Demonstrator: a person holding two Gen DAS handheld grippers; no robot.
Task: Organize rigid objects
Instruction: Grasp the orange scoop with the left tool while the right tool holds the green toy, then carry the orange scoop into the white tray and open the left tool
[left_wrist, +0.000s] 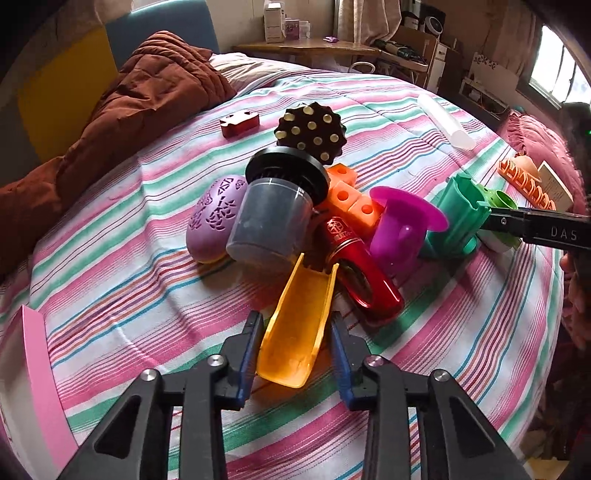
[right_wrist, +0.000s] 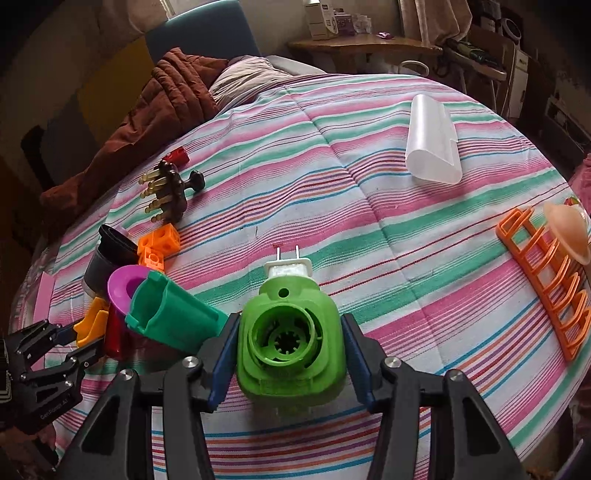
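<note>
A pile of plastic items lies on the striped bedspread (left_wrist: 147, 280). My left gripper (left_wrist: 296, 321) is shut on a yellow scoop-shaped piece (left_wrist: 299, 325) at the pile's near edge, a blue pad on each long side. Behind the piece are a red metallic case (left_wrist: 365, 277), a dark cup with a black lid (left_wrist: 269, 225), a purple egg-shaped case (left_wrist: 214, 214), orange cubes (left_wrist: 349, 197), a magenta flanged cup (left_wrist: 399, 229) and a teal tube (left_wrist: 458, 218). My right gripper (right_wrist: 290, 332) is shut on a green plug-in device (right_wrist: 291, 343), its white prongs pointing away.
A brown studded massager (left_wrist: 310, 129) and a small red block (left_wrist: 239, 123) lie beyond the pile. A translucent white cover (right_wrist: 432, 144) and an orange rack (right_wrist: 543, 280) with a peach dome (right_wrist: 569, 232) sit to the right. A brown quilt (left_wrist: 140, 107) bounds the left.
</note>
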